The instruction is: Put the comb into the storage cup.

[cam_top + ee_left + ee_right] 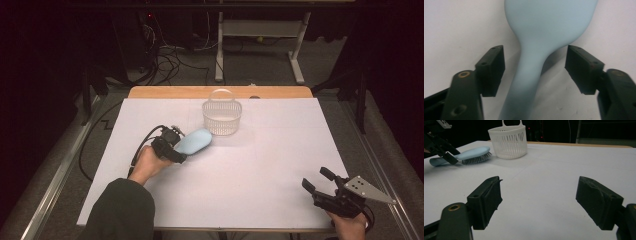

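- The light-blue hairbrush (194, 141) lies on the white table cover (260, 165), left of the middle, bristles down, as the right gripper view shows (472, 153).
- Its broad head points toward the white plastic basket (221, 118); the head ends just beside the basket's near wall, and I cannot tell whether the two touch.
- The left gripper (170, 147) sits at the brush's handle end, held in the person's left hand (149, 164), whose dark sleeve (120, 210) comes in from the table's near edge.
- In the left gripper view, the handle (525, 82) runs up between the two black jaws, and the head spreads out beyond their tips.
- Those jaws stand partly spread, one on each side of the handle; a clear strip of white cover shows between each pad and the handle, so nothing is pinched.
- The handle lies closer to the pad at the left of that view (491, 71) than to the one at the right (582, 68).
- The right gripper (320, 184) hovers low at the table's near right corner, well apart from brush and basket, in the person's right hand (350, 225).
- Its jaws are spread wide with bare cover between them; they look across the table toward the basket (508, 142) and brush.
- The basket stands upright near the far edge, its handle loop raised.
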`<action>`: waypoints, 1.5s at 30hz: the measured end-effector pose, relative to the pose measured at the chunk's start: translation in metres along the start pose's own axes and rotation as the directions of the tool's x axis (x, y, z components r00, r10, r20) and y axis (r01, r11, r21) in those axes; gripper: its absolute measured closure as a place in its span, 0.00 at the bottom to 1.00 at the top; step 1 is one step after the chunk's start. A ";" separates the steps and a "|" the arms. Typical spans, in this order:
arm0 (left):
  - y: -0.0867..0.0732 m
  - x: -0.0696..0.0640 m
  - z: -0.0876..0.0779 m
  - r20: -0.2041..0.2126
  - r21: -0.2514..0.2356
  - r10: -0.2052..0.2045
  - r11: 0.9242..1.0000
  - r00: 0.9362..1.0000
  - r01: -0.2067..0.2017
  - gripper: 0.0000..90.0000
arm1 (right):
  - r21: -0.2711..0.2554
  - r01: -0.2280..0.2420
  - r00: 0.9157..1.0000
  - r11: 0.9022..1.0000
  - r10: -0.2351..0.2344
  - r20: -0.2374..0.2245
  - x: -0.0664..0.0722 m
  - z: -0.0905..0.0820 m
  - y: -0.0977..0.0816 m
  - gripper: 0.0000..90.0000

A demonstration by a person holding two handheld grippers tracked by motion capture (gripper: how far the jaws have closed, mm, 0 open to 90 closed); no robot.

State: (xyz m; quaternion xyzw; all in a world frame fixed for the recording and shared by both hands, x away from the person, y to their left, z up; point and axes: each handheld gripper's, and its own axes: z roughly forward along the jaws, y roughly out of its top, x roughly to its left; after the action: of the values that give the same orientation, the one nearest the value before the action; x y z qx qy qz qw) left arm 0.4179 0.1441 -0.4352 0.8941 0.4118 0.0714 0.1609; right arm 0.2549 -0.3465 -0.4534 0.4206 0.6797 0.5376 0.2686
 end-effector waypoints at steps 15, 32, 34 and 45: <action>0.002 -0.001 0.008 0.029 0.028 -0.005 1.000 1.000 0.004 0.45 | 0.005 0.007 1.000 1.000 -0.007 -0.005 0.000 0.000 0.000 0.23; -0.001 -0.003 0.006 0.060 0.017 0.013 1.000 0.998 -0.014 0.65 | -0.001 0.009 1.000 1.000 -0.009 -0.003 0.001 0.000 0.000 0.23; -0.003 -0.003 0.006 0.059 0.009 0.015 1.000 0.998 -0.016 0.65 | -0.003 0.009 1.000 1.000 -0.009 -0.002 0.001 0.000 0.000 0.23; -0.006 -0.004 0.005 0.060 -0.004 0.018 1.000 0.998 -0.018 0.72 | -0.002 0.010 1.000 1.000 -0.010 0.002 0.001 0.000 0.000 0.23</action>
State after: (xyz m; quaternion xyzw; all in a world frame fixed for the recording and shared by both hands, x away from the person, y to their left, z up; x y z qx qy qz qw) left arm 0.4124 0.1440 -0.4421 0.8992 0.3987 0.0467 0.1742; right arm 0.2543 -0.3460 -0.4531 0.4173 0.6810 0.5366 0.2722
